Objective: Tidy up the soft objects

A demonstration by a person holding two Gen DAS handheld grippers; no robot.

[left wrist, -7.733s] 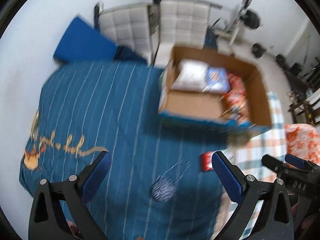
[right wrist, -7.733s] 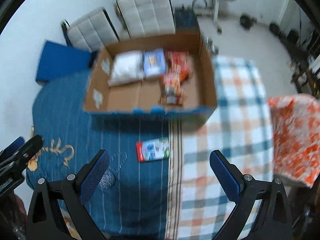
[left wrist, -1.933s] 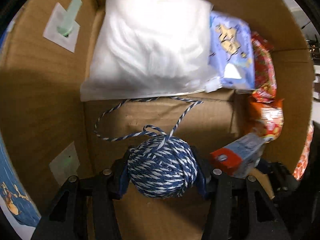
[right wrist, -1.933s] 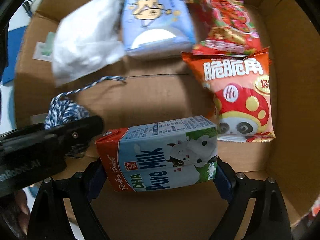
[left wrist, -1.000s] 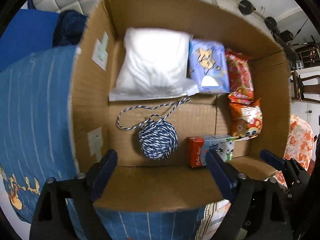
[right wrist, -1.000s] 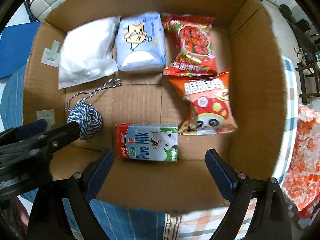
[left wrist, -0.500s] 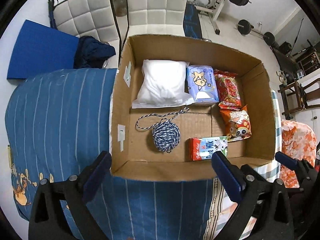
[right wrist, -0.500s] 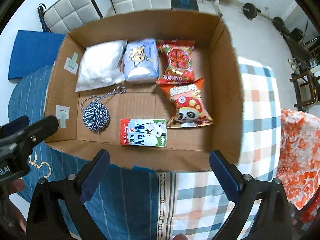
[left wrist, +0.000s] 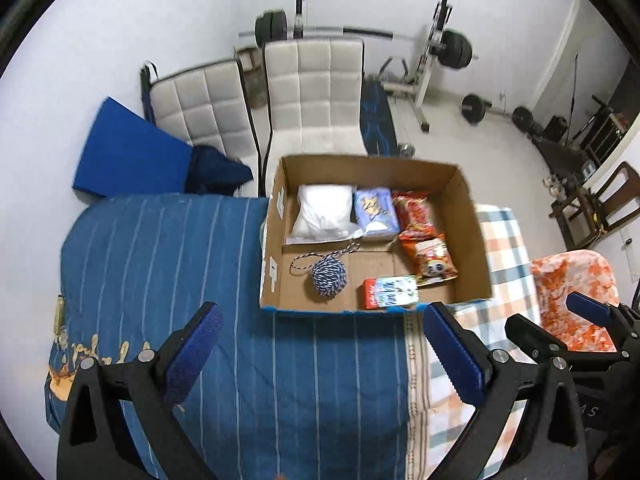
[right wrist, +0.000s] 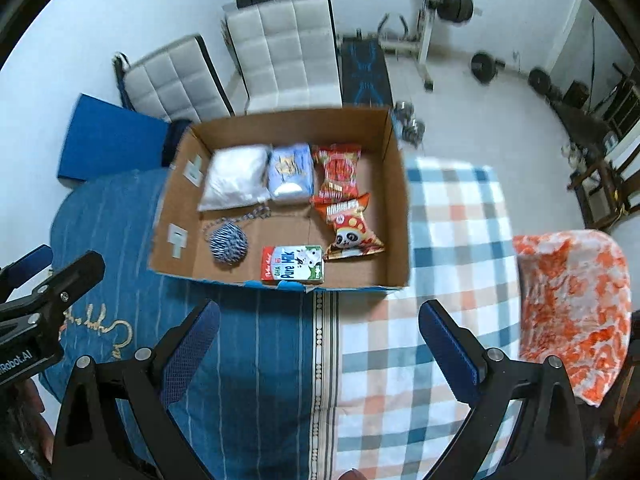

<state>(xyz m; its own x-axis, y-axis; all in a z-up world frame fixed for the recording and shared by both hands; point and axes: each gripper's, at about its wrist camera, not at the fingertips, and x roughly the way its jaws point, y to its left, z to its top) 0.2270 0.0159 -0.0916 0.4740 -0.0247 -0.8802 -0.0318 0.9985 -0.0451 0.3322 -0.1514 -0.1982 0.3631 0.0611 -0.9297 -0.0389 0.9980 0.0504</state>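
An open cardboard box [left wrist: 468,240] [right wrist: 394,204] rests on the bed. Inside lie a white pillow pack [left wrist: 324,214] [right wrist: 236,178], a light-blue pack [left wrist: 376,210] [right wrist: 291,174], two red-orange snack bags [left wrist: 428,256] [right wrist: 350,230], a blue-and-white yarn ball [left wrist: 329,278] [right wrist: 229,245] and a milk carton [left wrist: 390,297] [right wrist: 293,264]. My left gripper [left wrist: 322,350] hangs open high above the blue striped cover, empty. My right gripper [right wrist: 319,346] is open too, above the seam between the covers, holding nothing. Each shows at the other view's edge.
A blue striped cover [left wrist: 160,264] and a checked cloth [right wrist: 452,240] drape the bed. An orange patterned cloth [right wrist: 572,300] lies at the right. Two white padded chairs [left wrist: 312,96], a blue mat [left wrist: 128,152] and weight equipment [left wrist: 440,52] stand behind the box.
Both grippers have risen and drawn back from the box, so the whole box and the room behind it show. The yarn ball and milk carton stay where they were left.
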